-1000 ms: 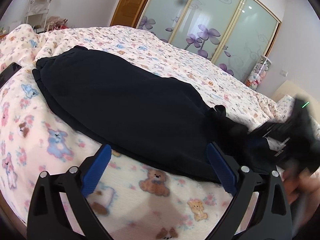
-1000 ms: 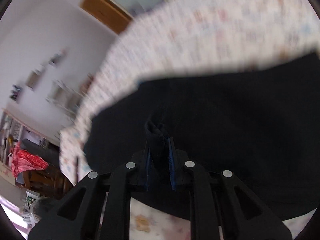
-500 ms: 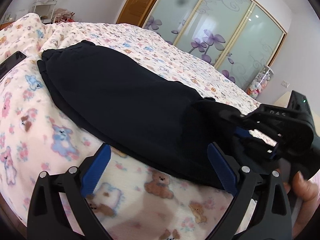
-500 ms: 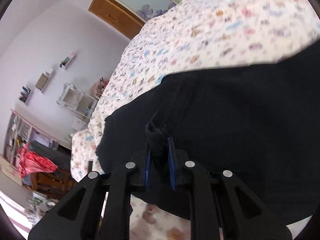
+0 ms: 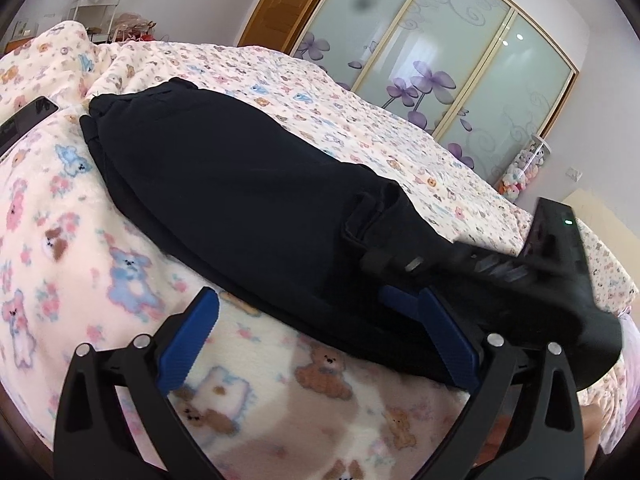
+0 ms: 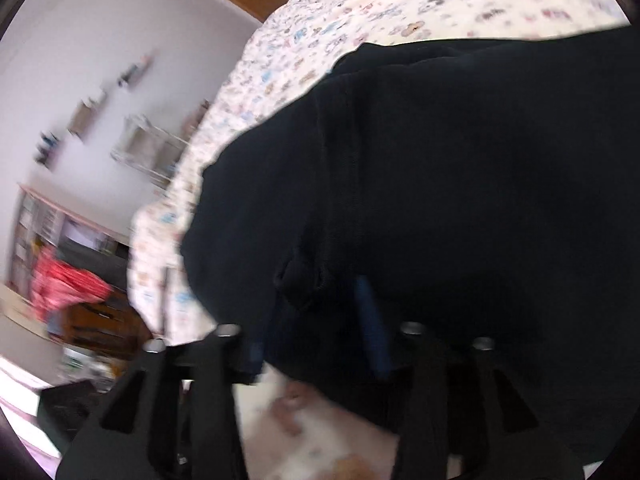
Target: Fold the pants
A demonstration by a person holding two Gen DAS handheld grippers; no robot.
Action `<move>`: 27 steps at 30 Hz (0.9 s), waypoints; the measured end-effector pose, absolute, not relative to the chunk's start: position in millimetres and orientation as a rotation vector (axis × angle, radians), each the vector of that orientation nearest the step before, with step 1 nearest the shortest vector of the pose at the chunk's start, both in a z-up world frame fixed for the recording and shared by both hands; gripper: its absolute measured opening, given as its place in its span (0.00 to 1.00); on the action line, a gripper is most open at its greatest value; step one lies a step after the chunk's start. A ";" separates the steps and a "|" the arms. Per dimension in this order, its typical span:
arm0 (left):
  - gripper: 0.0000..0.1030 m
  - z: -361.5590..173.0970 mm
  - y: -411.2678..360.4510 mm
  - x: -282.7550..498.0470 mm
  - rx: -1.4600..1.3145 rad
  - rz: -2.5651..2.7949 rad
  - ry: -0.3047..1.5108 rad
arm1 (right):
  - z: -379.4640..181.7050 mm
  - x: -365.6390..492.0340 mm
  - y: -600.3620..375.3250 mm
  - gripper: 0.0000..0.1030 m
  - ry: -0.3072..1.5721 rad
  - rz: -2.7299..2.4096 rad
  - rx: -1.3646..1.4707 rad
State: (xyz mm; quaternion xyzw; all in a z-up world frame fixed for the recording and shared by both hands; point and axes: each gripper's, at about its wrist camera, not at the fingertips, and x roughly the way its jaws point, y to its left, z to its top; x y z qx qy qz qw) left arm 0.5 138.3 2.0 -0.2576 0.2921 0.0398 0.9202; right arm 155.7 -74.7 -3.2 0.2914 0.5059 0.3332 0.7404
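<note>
We see the black pants [image 5: 240,200] lying folded lengthwise in a long dark strip on the bed [image 5: 360,112], which carries a blanket with teddy bears; one end lies near the bed's left edge and the other has a hem doubled back. Our left gripper [image 5: 320,332] stands with its blue fingers [image 5: 188,344] wide apart over the near edge of the cloth. Our right gripper [image 6: 320,320] has its fingers parted a little, with a fold of cloth between them; the view is blurred. A dark phone [image 5: 24,120] lies near the left edge.

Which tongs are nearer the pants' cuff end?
Right. The right tongs sit at the bunched cuff of the pants; the left tongs hang open off the near long edge.
</note>
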 end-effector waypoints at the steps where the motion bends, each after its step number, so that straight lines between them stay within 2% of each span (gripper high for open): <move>1: 0.97 2.4 140.0 -0.9 -0.537 0.085 0.592 | -2.0 157.0 -77.3 0.78 1.087 0.738 0.678; 3: 0.97 4.3 144.6 -4.5 -0.553 0.101 0.568 | -2.6 158.3 -92.4 0.81 1.033 0.772 0.814; 6: 0.97 5.8 153.3 -10.5 -0.583 0.146 0.535 | -31.4 166.0 -102.1 0.79 1.096 0.757 0.956; 7: 0.98 5.8 156.2 -11.6 -0.591 0.156 0.531 | -40.0 167.5 -101.4 0.74 1.124 0.740 0.920; 8: 0.98 4.6 159.5 -12.2 -0.607 0.168 0.533 | -43.7 167.6 -101.4 0.60 1.147 0.717 0.874; 9: 0.98 3.6 162.3 -11.7 -0.618 0.171 0.538 | -42.4 166.8 -103.0 0.57 1.149 0.729 0.872; 11: 0.98 1.4 167.9 -10.5 -0.640 0.164 0.554 | -34.3 161.0 -107.9 0.61 1.160 0.746 0.866; 13: 0.98 2.1 176.5 -8.9 -0.658 0.149 0.583 | -19.0 147.8 -114.7 0.78 1.128 0.782 0.823; 16: 0.98 7.4 204.1 -7.8 -0.716 0.109 0.600 | 9.0 115.6 -137.5 0.84 1.001 0.859 0.677; 19: 0.98 8.1 242.4 -0.8 -0.801 0.077 0.627 | 13.6 90.5 -166.9 0.92 0.906 0.914 0.639; 27: 0.98 -14.0 334.1 25.5 -1.117 0.051 0.682 | -16.7 83.5 -191.2 0.93 0.852 0.927 0.789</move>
